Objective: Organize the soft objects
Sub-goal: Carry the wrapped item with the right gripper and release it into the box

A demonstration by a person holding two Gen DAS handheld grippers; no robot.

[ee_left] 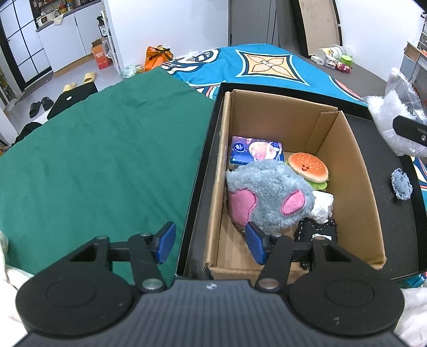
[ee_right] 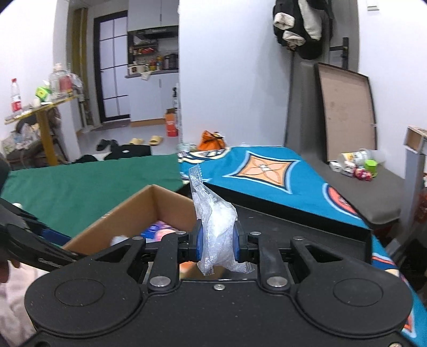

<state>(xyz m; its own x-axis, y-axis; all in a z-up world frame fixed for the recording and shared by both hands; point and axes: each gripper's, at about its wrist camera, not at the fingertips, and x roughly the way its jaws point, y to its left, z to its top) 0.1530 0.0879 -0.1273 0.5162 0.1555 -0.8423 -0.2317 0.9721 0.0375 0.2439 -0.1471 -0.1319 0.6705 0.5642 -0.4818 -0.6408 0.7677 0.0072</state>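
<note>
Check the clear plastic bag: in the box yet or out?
Out. The right gripper holds the bag pinched between its pads, raised beside the box.

box inside (ee_right: pixel 138 211): I only get a blurry corner past the right gripper (ee_right: pixel 217 247)
black thing (ee_left: pixel 317 231): half hidden behind my left gripper (ee_left: pixel 210 241), can't tell what
plastic bag (ee_left: pixel 395 114): cut off at the edge

A small lived-in home: bedroom and kitchenette in one room

A bed under a teal patterned blanket (ee_right: pixel 269 170) and a green sheet (ee_left: pixel 101 149) fills the foreground; past it, slippers (ee_right: pixel 145 140) lie on a pale floor by a glazed black-framed door (ee_right: pixel 113 66). White cabinets and a counter crowded with jars and a pot (ee_right: pixel 152 64) form the kitchenette, and a coat (ee_right: pixel 301 24) hangs on the wall.
</note>
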